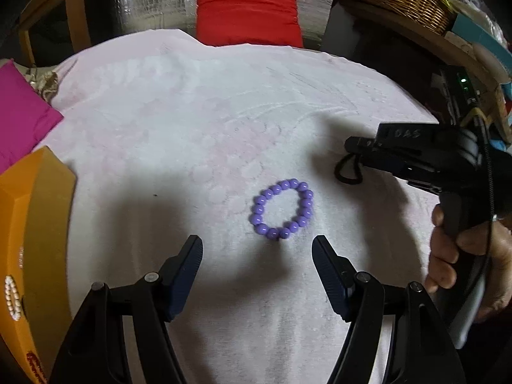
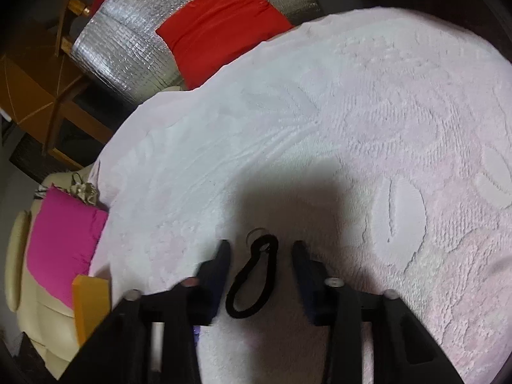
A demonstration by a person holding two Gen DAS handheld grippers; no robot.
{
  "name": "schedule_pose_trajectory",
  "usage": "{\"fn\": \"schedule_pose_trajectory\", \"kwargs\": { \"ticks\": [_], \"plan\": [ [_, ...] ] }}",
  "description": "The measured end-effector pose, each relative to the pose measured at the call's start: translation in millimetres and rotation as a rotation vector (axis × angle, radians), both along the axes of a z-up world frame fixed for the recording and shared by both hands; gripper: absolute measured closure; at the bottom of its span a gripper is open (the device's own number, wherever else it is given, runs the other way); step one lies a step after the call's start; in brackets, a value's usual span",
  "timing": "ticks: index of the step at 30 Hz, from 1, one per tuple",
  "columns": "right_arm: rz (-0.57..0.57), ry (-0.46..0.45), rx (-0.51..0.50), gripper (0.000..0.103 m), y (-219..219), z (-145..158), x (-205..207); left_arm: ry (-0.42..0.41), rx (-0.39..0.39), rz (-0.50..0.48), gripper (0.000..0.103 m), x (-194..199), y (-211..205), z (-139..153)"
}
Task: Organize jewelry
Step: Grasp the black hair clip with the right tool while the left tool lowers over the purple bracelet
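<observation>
Seemingly little was sorted: the purple bracelet lay on the towel ahead of the spread left hand-held gripper, the black loop unpinched between the right hand-held gripper's narrow jaws.

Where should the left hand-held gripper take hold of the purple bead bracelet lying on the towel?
Grip the near arc of the purple bead bracelet, coming down from above. It lies flat as an open ring on the pink towel, so one finger can probably drop inside the ring and one outside. The left hand-held gripper stands open just short of it.
</observation>
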State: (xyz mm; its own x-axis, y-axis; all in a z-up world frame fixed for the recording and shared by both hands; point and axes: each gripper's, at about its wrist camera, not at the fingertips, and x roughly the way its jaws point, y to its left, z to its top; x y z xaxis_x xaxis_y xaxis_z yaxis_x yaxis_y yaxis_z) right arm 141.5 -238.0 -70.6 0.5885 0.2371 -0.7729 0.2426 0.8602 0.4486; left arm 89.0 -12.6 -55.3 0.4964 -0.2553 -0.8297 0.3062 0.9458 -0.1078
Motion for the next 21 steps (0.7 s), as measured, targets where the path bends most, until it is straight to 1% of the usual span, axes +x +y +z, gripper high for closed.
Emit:
{"fn": "schedule_pose_trajectory", "kwargs": {
  "ticks": [1,3,7,9,18,20,21],
  "plan": [
    [0.0,0.001,-0.016,0.086,0,0,0,0.009,-0.012,-0.008,0.031,1,-1,-2],
    [-0.002,-0.006,-0.014,0.089,-4,1,-2,0.02,-0.019,-0.013,0.031,3,-3,-4],
    [-0.013,-0.048,-0.016,0.089,-14,10,-9,0.022,-0.05,-0.01,0.031,9,-7,-5],
    [-0.02,-0.062,0.006,0.089,-22,13,-13,0.023,-0.061,-0.008,0.031,12,-12,-7],
    [-0.028,-0.081,0.027,0.089,-41,18,-23,0.021,-0.047,-0.02,0.032,18,-34,-16],
    [-0.027,-0.085,0.029,0.089,-43,20,-25,0.026,-0.039,-0.017,0.035,21,-38,-19],
    [-0.026,-0.088,0.031,0.089,-44,20,-26,0.024,-0.038,-0.012,0.04,22,-39,-19]
  ]
}}
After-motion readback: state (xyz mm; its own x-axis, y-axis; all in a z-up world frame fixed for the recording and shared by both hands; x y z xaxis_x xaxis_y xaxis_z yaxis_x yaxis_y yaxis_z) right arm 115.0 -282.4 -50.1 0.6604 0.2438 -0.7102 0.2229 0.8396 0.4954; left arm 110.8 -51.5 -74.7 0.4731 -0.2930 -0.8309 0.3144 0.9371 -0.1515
